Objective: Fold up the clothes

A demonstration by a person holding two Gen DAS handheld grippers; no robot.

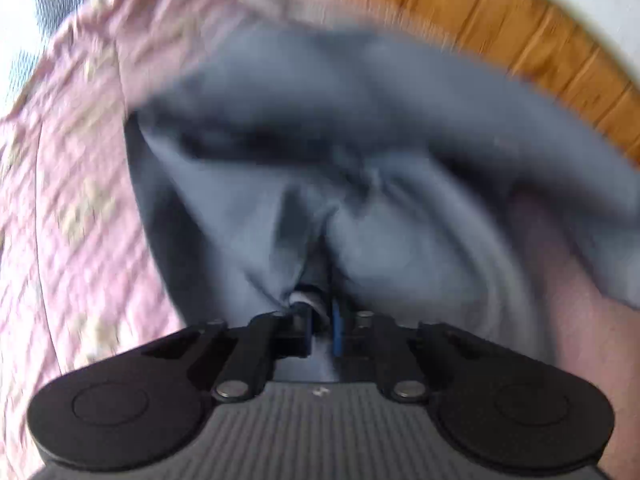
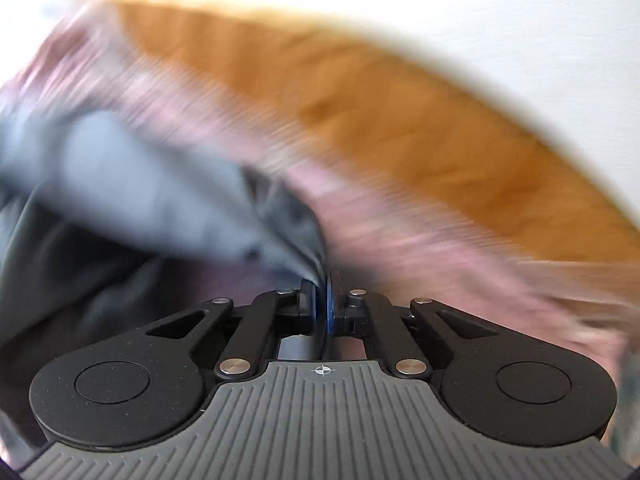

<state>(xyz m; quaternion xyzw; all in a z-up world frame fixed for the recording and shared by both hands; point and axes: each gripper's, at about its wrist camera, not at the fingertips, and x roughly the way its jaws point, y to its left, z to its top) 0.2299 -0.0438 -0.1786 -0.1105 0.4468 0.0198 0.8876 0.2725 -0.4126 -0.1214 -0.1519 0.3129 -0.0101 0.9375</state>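
Cloth is pinched in both grippers; the left gripper has its fingers closed on a bunched bit of the grey garment, and the right gripper has its fingers closed on another edge of the same grey cloth. Both pictures are smeared, so the cloth looks to be swinging through the air. It seems a fold or a shake-out is under way, but the pictures cannot say which.

To do this well, both hands should move together and keep the held edge tight between them; if one pulls ahead, the cloth will twist and the fold will go crooked. The grips are small pinches, so a hard tug could let the cloth slip out; a smooth sweep is safer.

The grey garment looks thin, soft and floppy; it hangs in deep wrinkles that run toward the left fingers, and it sags in the middle. It is lifted over a pink checked bedcover, which spreads to the left and behind. Farther off is an orange wooden floor. What kind of garment it is cannot be told.
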